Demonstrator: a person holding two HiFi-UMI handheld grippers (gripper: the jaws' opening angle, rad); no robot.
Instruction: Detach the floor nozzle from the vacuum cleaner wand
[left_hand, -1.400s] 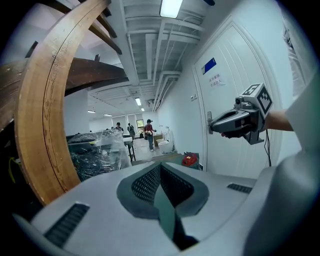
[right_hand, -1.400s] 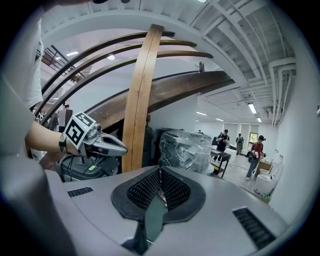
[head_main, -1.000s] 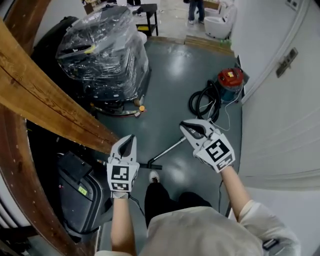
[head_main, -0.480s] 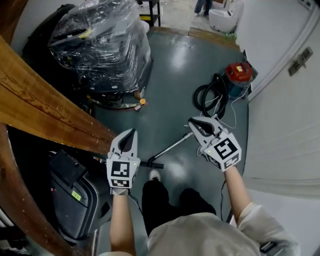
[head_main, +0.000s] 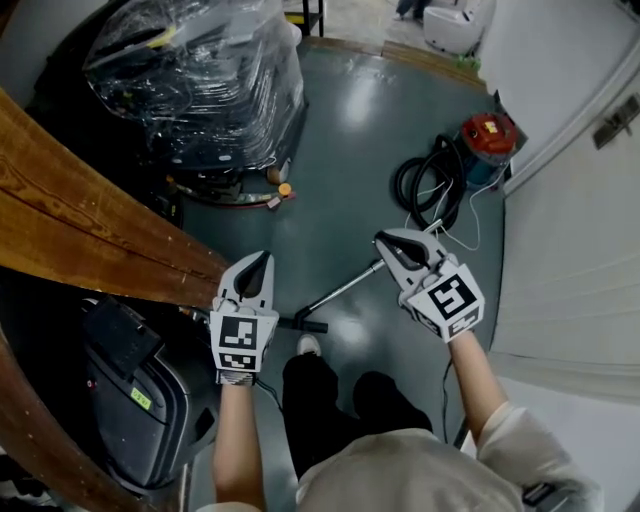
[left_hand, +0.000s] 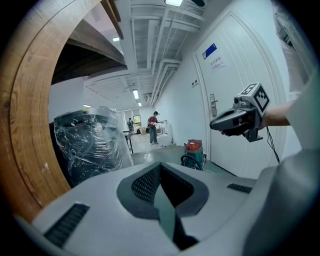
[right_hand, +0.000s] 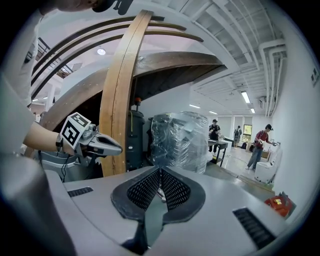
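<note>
The metal wand (head_main: 345, 288) lies slanted on the grey floor, and its black floor nozzle (head_main: 302, 325) is at the lower end, by the person's shoe. Neither gripper touches it. My left gripper (head_main: 260, 262) hovers left of the nozzle, shut and empty. My right gripper (head_main: 388, 242) hovers over the wand's upper end, also shut and empty. In the left gripper view my own jaws (left_hand: 160, 170) are closed, and the right gripper (left_hand: 235, 120) shows at the right. The right gripper view shows closed jaws (right_hand: 160, 174) and the left gripper (right_hand: 100, 143).
A red vacuum canister (head_main: 487, 135) with a coiled black hose (head_main: 428, 185) stands by the white door (head_main: 580, 230). A plastic-wrapped machine (head_main: 200, 80) fills the far left. Wooden beams (head_main: 90, 230) cross at the left over a dark machine (head_main: 140, 390). People stand far off (left_hand: 152, 127).
Both grippers have sunk toward the floor, still shut and level with each other. The wand and nozzle have not moved.
</note>
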